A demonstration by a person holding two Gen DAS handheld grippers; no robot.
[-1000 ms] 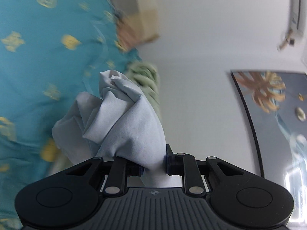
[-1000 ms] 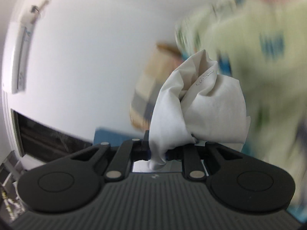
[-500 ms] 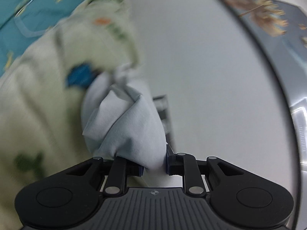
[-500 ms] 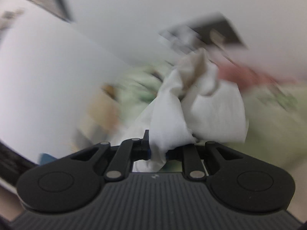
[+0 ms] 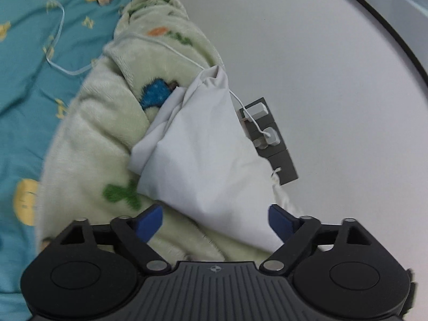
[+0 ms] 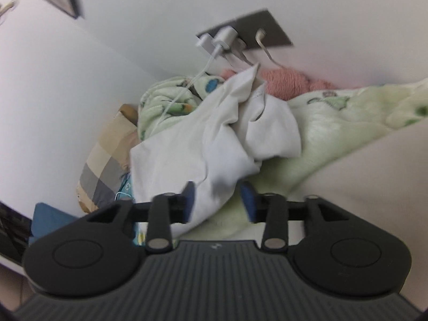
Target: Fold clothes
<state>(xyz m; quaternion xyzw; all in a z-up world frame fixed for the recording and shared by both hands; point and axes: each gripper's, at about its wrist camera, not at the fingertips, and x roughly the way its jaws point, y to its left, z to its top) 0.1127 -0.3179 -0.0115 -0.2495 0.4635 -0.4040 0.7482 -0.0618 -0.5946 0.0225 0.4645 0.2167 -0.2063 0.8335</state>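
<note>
Your left claw point(image 5: 215, 220) and right claw point(image 6: 218, 200) both gape apart; the white garment point(image 5: 203, 155) lies bunched at 12 o'clock on the green blanket point(image 5: 93, 139), folding unstarted.

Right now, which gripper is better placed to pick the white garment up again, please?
Left, probably. The left gripper is open wide around the white garment; the right gripper has only an edge between its fingers.

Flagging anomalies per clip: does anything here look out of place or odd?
Yes. The white garment lies bunched, not folded, on the green fleece blanket, against a white charger cable running from the wall outlet. Both hand-held grippers are open.
</note>
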